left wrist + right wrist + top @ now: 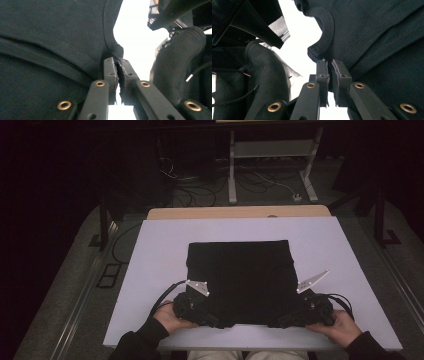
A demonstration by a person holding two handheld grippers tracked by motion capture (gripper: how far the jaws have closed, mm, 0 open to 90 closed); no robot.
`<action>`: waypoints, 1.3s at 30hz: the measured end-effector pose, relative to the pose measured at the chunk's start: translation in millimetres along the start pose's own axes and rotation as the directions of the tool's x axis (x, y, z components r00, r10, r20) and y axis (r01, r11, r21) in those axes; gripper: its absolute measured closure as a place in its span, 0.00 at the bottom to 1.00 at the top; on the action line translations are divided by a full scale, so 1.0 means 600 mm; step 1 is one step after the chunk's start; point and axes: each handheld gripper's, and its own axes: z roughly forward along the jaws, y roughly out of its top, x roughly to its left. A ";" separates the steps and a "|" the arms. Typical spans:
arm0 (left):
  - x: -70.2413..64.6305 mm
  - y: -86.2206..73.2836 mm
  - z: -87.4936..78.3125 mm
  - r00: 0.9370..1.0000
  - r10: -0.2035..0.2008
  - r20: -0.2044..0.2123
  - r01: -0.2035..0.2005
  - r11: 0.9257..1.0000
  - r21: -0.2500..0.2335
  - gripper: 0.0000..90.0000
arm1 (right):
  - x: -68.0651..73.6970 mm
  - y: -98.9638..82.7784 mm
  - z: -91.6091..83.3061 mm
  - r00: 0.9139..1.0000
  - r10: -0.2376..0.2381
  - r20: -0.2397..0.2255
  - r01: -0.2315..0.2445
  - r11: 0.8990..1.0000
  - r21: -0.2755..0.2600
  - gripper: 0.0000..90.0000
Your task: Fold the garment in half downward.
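My left gripper has its fingers pinched together on the hem of the black garment at its near left corner, and my right gripper is clenched the same way on the near right corner. The garment lies folded flat, square, in the middle of the white desk, its near edge by my hands.

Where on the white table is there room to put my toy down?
The white table is bare along its far edge beyond the black garment, and in strips to the garment's left and right. It is crowded at the near edge, where the left tool and right tool pinch the garment's near corners.
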 end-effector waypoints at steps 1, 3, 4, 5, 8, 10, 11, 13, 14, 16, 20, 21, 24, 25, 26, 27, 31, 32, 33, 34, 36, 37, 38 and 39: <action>0.001 0.000 -0.002 1.000 -0.004 -0.002 0.004 1.000 -0.005 0.89 | 0.000 0.000 -0.001 1.000 0.008 0.000 -0.008 1.000 0.001 0.88; 0.002 0.000 -0.003 1.000 -0.010 -0.003 0.010 1.000 -0.021 0.82 | -0.001 -0.001 -0.002 1.000 0.010 -0.003 -0.010 1.000 0.000 0.86; 0.002 0.000 -0.004 1.000 -0.012 -0.002 0.012 1.000 -0.027 0.78 | -0.002 -0.001 -0.003 1.000 0.013 -0.005 -0.013 1.000 0.000 0.83; 0.002 0.000 -0.006 1.000 -0.015 -0.003 0.015 0.999 -0.032 0.72 | -0.002 0.000 -0.003 1.000 0.013 -0.002 -0.013 1.000 -0.003 0.82; 0.004 0.002 -0.009 1.000 -0.018 0.002 0.018 0.998 -0.057 0.53 | 0.001 -0.001 -0.007 1.000 0.000 0.019 0.000 1.000 -0.018 0.74; 0.003 0.002 -0.013 1.000 -0.009 -0.003 0.009 0.998 -0.068 0.47 | 0.002 -0.001 -0.009 0.999 -0.007 0.032 0.008 1.000 -0.029 0.69; 0.001 0.002 -0.014 1.000 -0.007 -0.020 0.006 0.997 -0.072 0.45 | 0.003 -0.001 -0.011 0.999 -0.010 0.039 0.011 0.999 -0.036 0.67; 0.000 0.002 -0.018 0.999 -0.006 -0.050 0.002 0.996 -0.084 0.41 | 0.006 -0.001 -0.013 0.998 -0.020 0.051 0.023 0.998 -0.051 0.61; -0.001 0.001 -0.020 0.998 -0.006 -0.063 0.001 0.996 -0.089 0.39 | 0.007 0.000 -0.015 0.998 -0.025 0.060 0.029 0.998 -0.060 0.59; -0.004 0.001 -0.024 0.993 -0.003 -0.118 -0.010 0.994 -0.108 0.33 | 0.009 0.001 -0.017 0.996 -0.036 0.077 0.041 0.997 -0.072 0.51; -0.003 -0.001 -0.034 0.989 -0.028 -0.147 0.007 0.990 -0.143 0.30 | 0.012 0.004 -0.020 0.994 -0.043 0.103 0.053 0.994 -0.097 0.37; -0.003 -0.002 -0.036 0.988 -0.019 -0.156 -0.004 0.990 -0.143 0.27 | 0.012 0.006 -0.021 0.993 -0.039 0.111 0.050 0.994 -0.102 0.33; -0.006 -0.004 -0.041 0.984 -0.014 -0.177 -0.012 0.989 -0.149 0.15 | 0.011 0.010 -0.022 0.991 -0.034 0.127 0.048 0.992 -0.114 0.22; -0.006 -0.005 -0.042 0.985 -0.012 -0.172 -0.015 0.988 -0.153 0.14 | 0.013 0.012 -0.023 0.991 -0.035 0.130 0.050 0.992 -0.118 0.19; -0.005 -0.006 -0.043 0.985 -0.004 -0.174 -0.023 0.988 -0.155 0.13 | 0.014 0.013 -0.023 0.989 -0.041 0.140 0.059 0.990 -0.127 0.17; -0.006 -0.007 -0.044 0.984 -0.013 -0.176 -0.015 0.987 -0.157 0.12 | 0.016 0.015 -0.024 0.988 -0.045 0.150 0.066 0.989 -0.132 0.14; -0.004 -0.011 -0.046 0.981 -0.015 -0.191 -0.016 0.987 -0.159 0.01 | 0.021 0.026 -0.028 0.983 -0.061 0.170 0.088 0.985 -0.152 0.08; -0.004 -0.012 -0.047 0.981 -0.023 -0.195 -0.009 0.987 -0.161 0.00 | 0.022 0.030 -0.030 0.983 -0.059 0.176 0.087 0.985 -0.152 0.04; -0.002 -0.013 -0.049 0.980 -0.016 -0.201 -0.016 0.987 -0.161 0.00 | 0.022 0.033 -0.031 0.981 -0.062 0.183 0.091 0.983 -0.157 0.02; -0.002 -0.014 -0.051 0.979 -0.019 -0.205 -0.016 0.986 -0.169 0.00 | 0.022 0.038 -0.033 0.980 -0.064 0.190 0.096 0.982 -0.164 0.01; -0.001 -0.017 -0.056 0.977 -0.026 -0.214 -0.015 0.982 -0.187 0.00 | 0.021 0.046 -0.037 0.978 -0.062 0.200 0.099 0.979 -0.179 0.00; -0.002 -0.020 -0.059 0.975 -0.036 -0.218 -0.008 0.980 -0.200 0.00 | 0.020 0.050 -0.039 0.978 -0.064 0.200 0.103 0.977 -0.187 0.00; -0.001 -0.021 -0.061 0.974 -0.036 -0.225 -0.013 0.978 -0.210 0.00 | 0.019 0.054 -0.040 0.977 -0.067 0.203 0.107 0.975 -0.193 0.00; -0.001 -0.024 -0.064 0.972 -0.040 -0.233 -0.012 0.976 -0.217 0.00 | 0.018 0.059 -0.042 0.977 -0.065 0.205 0.106 0.974 -0.198 0.00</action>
